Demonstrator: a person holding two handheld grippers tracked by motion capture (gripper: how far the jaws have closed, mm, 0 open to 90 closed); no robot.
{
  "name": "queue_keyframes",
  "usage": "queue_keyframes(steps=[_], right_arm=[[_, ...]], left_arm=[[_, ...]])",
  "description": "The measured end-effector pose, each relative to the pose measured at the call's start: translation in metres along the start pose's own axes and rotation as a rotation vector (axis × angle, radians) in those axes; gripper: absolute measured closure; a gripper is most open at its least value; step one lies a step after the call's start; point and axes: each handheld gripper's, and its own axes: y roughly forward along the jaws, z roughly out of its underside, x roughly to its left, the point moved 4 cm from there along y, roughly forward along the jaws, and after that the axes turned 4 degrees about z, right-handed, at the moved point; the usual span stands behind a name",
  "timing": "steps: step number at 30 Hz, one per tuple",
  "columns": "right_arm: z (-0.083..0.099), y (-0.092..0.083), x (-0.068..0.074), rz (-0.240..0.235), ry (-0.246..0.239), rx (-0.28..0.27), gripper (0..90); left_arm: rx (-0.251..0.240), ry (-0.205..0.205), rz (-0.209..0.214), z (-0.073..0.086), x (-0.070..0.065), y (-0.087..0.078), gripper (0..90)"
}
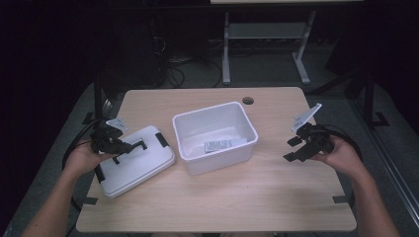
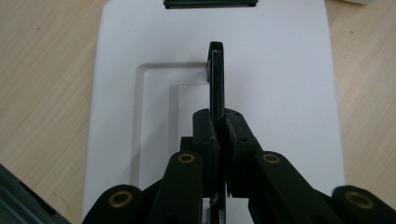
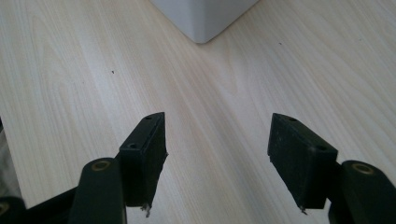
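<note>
A: Lid lies flat on the table, left of the open bin; left tool is clamped on the lid's black handle, which stands up between the pads.

B: Right tool?

A: Jaws apart, nothing between them; it hovers over bare table near the bin's corner, well clear of the lid.

B: Risks from here?

A: Grip sits on a thin handle only; a lift could let the lid swing or pivot on it and tilt; a tilted lid could catch the bin's rim and shove the bin, since nothing steadies it.

B: Anything else?

A: Card lies inside the bin; a lid dropped askew may not seat; side latch could snag the rim too.
</note>
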Motion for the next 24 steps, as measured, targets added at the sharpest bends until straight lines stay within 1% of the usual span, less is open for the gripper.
queue_keyframes(steps=[2, 5, 9, 11, 12, 13, 16, 19, 21, 24], right_arm=[[0.001, 0.0, 0.0, 0.001, -0.004, -0.002, 36.4], [0.002, 0.001, 0.0, 0.0, 0.001, -0.001, 36.3], [0.003, 0.002, 0.0, -0.001, 0.005, 0.002, 36.3], [0.003, 0.002, 0.0, -0.002, 0.004, 0.002, 36.5], [0.004, 0.002, 0.0, -0.001, 0.005, 0.003, 36.4], [0.004, 0.002, 0.0, -0.001, 0.005, 0.002, 36.5], [0.004, 0.001, 0.001, 0.002, 0.004, -0.001, 36.6], [0.004, 0.001, 0.001, 0.003, 0.005, 0.0, 36.7], [0.004, 0.002, 0.002, -0.001, 0.007, 0.004, 37.0], [0.004, 0.002, 0.002, -0.004, 0.006, 0.007, 37.2]], left_arm=[[0.004, 0.009, -0.001, 0.0, 0.0, -0.005, 84.7], [0.002, 0.01, -0.004, 0.0, 0.0, -0.011, 84.7], [-0.013, 0.015, -0.001, 0.0, -0.001, -0.02, 84.7], [-0.011, 0.024, -0.002, -0.001, 0.0, -0.025, 84.7], [-0.015, 0.02, -0.004, -0.001, -0.001, -0.026, 84.7], [-0.012, 0.027, -0.002, -0.001, -0.001, -0.029, 84.7], [-0.023, 0.029, 0.007, -0.001, -0.002, -0.034, 84.7], [-0.023, 0.036, 0.007, -0.002, -0.002, -0.041, 84.7], [-0.014, 0.039, 0.004, -0.003, -0.002, -0.047, 84.7], [-0.014, 0.033, 0.001, -0.004, -0.001, -0.056, 84.7]])
